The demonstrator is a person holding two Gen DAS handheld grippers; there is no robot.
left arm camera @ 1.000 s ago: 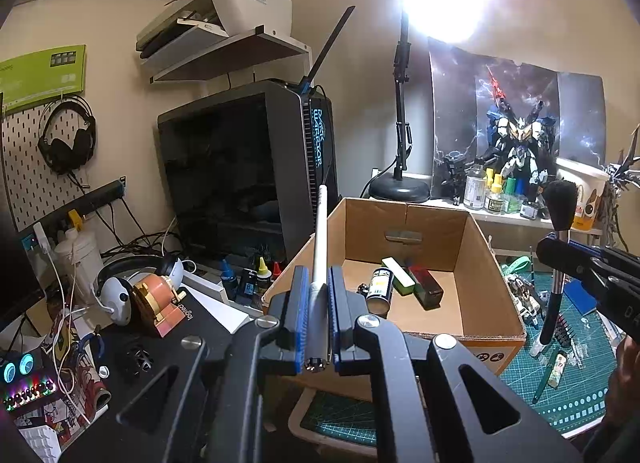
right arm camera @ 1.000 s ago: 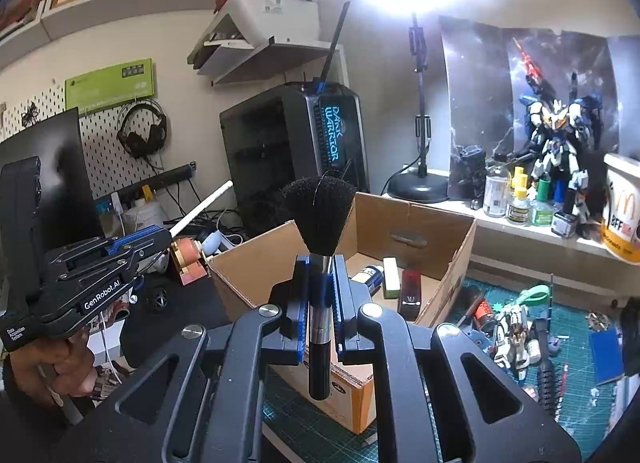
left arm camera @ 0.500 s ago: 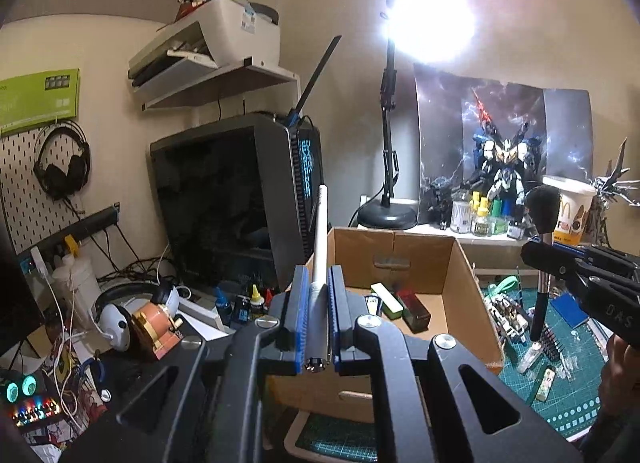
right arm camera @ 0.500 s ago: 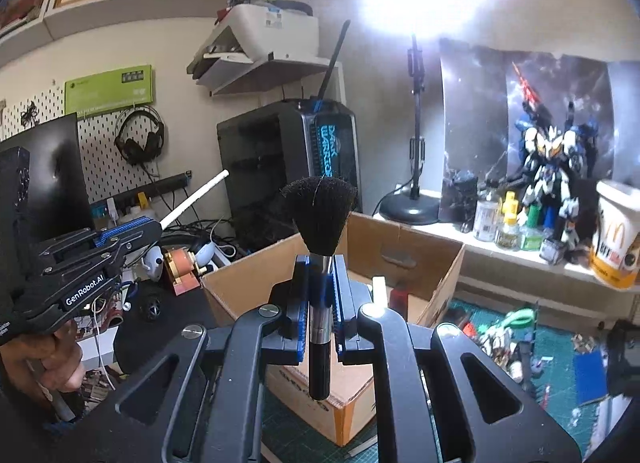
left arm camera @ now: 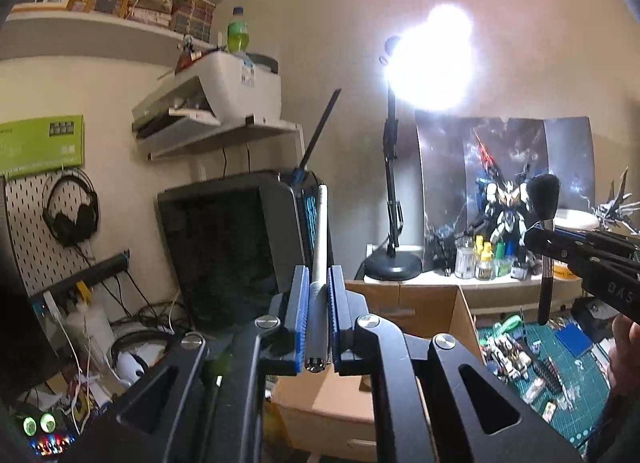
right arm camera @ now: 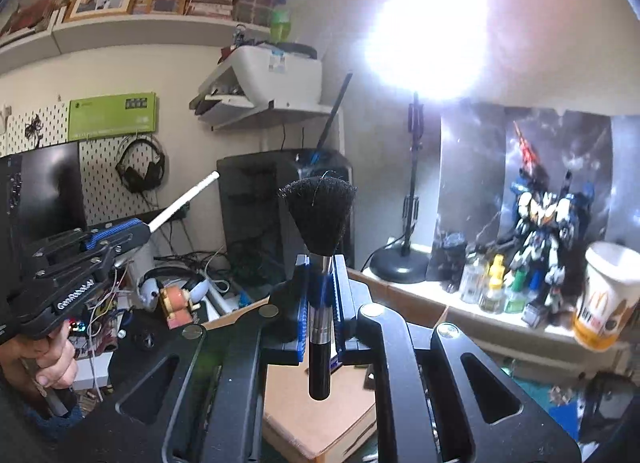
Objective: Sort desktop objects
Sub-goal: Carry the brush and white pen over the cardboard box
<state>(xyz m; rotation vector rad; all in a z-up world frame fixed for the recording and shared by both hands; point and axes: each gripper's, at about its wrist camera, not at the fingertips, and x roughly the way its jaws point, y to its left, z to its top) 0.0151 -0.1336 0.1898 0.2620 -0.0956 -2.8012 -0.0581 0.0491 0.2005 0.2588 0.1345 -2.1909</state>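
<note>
My left gripper [left arm camera: 318, 283] is shut on a white pen-like rod [left arm camera: 320, 247] that points up and forward between the blue pads. The right wrist view shows that same rod [right arm camera: 184, 207] sticking out of the left gripper [right arm camera: 138, 229] at the left. A black-bristled brush [right arm camera: 320, 223] stands upright in my right gripper [right arm camera: 322, 275], which is shut on its metal ferrule. From the left wrist view the brush [left arm camera: 543, 203] and right gripper [left arm camera: 536, 237] appear at the right edge. Both grippers hang above an open cardboard box [left arm camera: 420, 303]; its inside is hidden.
A black computer tower [left arm camera: 232, 247] stands behind the box, with a lit desk lamp [left arm camera: 394, 259] beside it. Small bottles [right arm camera: 492, 283], a robot figure [right arm camera: 540, 223] and a paper cup [right arm camera: 604, 299] line a ledge at right. A green cutting mat [left arm camera: 560, 355] holds loose parts; headphones and cables clutter the left.
Both grippers have risen with the rod and brush still held. The box has dropped toward the bottom of both views and its contents have gone out of sight.
</note>
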